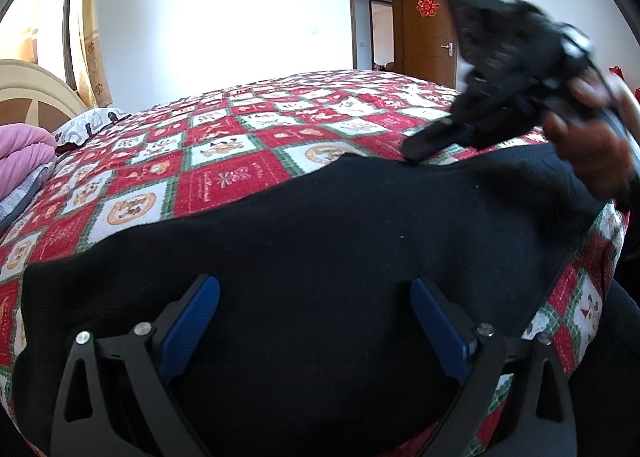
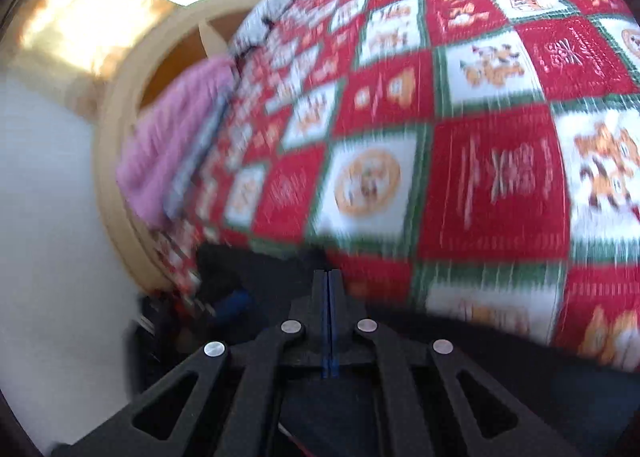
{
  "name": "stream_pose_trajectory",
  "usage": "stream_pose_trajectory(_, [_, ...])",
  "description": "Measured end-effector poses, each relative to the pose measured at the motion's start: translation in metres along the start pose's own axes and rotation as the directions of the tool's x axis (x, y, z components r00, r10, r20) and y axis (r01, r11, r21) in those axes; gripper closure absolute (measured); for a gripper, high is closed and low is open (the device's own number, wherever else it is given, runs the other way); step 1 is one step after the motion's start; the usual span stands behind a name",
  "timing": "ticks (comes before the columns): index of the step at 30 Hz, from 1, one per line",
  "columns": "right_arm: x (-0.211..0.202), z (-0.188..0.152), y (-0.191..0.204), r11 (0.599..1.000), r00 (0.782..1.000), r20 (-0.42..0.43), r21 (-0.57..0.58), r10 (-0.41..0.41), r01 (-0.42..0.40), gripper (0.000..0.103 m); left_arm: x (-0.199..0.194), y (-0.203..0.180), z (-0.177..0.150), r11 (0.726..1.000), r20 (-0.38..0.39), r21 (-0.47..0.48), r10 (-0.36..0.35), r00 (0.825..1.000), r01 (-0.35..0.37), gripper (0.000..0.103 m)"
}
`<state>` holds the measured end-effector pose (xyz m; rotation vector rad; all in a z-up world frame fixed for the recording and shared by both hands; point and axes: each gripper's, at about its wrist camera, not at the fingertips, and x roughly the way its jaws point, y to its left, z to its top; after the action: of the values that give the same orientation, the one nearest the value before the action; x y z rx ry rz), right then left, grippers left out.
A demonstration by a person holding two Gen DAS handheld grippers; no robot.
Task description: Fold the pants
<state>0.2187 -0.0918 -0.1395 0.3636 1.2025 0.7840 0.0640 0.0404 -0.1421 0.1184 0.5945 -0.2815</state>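
Black pants (image 1: 340,225) lie spread across the near edge of the bed, on a red, white and green patterned quilt (image 1: 224,153). My left gripper (image 1: 316,297) is open, its blue pads (image 1: 192,329) wide apart just above the pants. My right gripper (image 1: 416,149) shows at the pants' far edge in the left wrist view, with the fingertips at the fabric edge. In the blurred right wrist view its jaws (image 2: 329,277) are closed together at the dark fabric (image 2: 280,277); whether cloth is pinched between them I cannot tell.
A pink folded blanket (image 1: 24,157) and a patterned pillow (image 1: 88,123) lie at the bed's left end by a wooden headboard (image 1: 36,93). A curtained window is behind them. An open brown door (image 1: 428,25) stands at the back right.
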Motion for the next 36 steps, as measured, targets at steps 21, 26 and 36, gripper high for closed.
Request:
stream_pose_trajectory(21, [-0.085, -0.083, -0.038, 0.956, 0.949, 0.164, -0.073, -0.271, 0.285, 0.101, 0.004, -0.003, 0.007, 0.999, -0.058, -0.026, 0.032, 0.998, -0.034, 0.0])
stream_pose_trajectory(26, [-0.115, -0.094, -0.068, 0.955, 0.936, 0.195, 0.011, -0.292, 0.295, 0.096, 0.006, -0.004, 0.007, 0.998, -0.062, -0.035, 0.043, 0.997, -0.046, 0.0])
stream_pose_trajectory(36, [-0.152, -0.116, -0.062, 0.919, 0.888, 0.263, -0.014, -0.378, 0.395, 0.036, -0.02, -0.023, 0.019, 0.99, -0.035, -0.104, 0.095, 0.995, -0.098, 0.0])
